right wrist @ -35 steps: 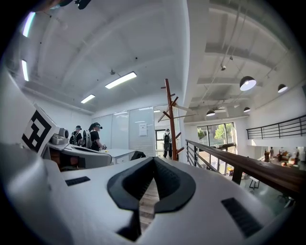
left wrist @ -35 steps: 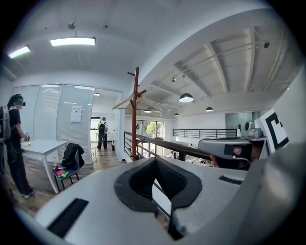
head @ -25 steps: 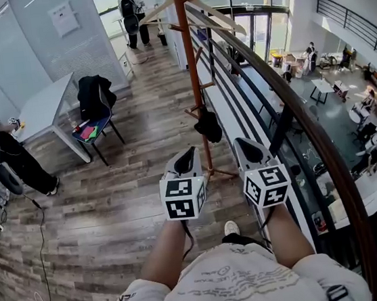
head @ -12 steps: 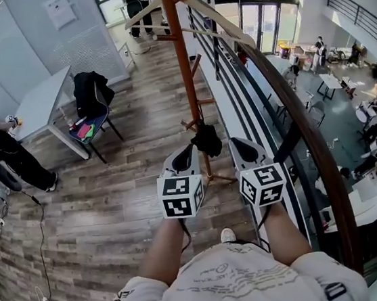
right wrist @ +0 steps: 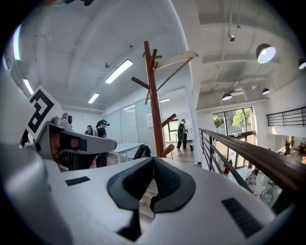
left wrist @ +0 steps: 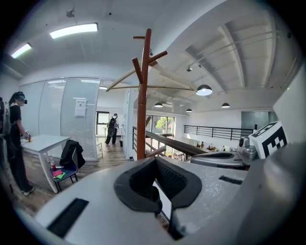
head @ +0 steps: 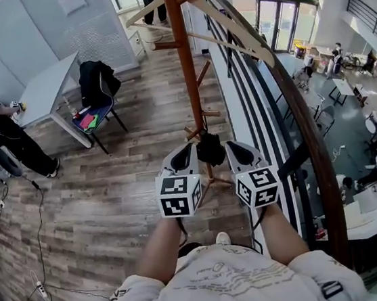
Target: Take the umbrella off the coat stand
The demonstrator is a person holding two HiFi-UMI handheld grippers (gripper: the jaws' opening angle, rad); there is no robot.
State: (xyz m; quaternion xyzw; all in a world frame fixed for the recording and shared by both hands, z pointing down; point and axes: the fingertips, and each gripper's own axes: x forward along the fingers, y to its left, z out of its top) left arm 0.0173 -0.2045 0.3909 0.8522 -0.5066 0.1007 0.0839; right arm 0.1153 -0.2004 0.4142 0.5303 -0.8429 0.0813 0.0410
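The left gripper (head: 183,155) and the right gripper (head: 237,150) are both clenched and empty, with the umbrella (head: 210,149) between their tips, hanging low on the coat stand (head: 183,58). If we pull the umbrella sideways instead of lifting it, it can catch and tip the stand.

Place: open-plan office mezzanine | Left of coat stand (head: 184,58): white table (head: 45,96), chair (head: 104,112), glass partition walls (head: 30,29) | Right of it: railing (head: 305,118) overlooking lobby desks (head: 341,87) below
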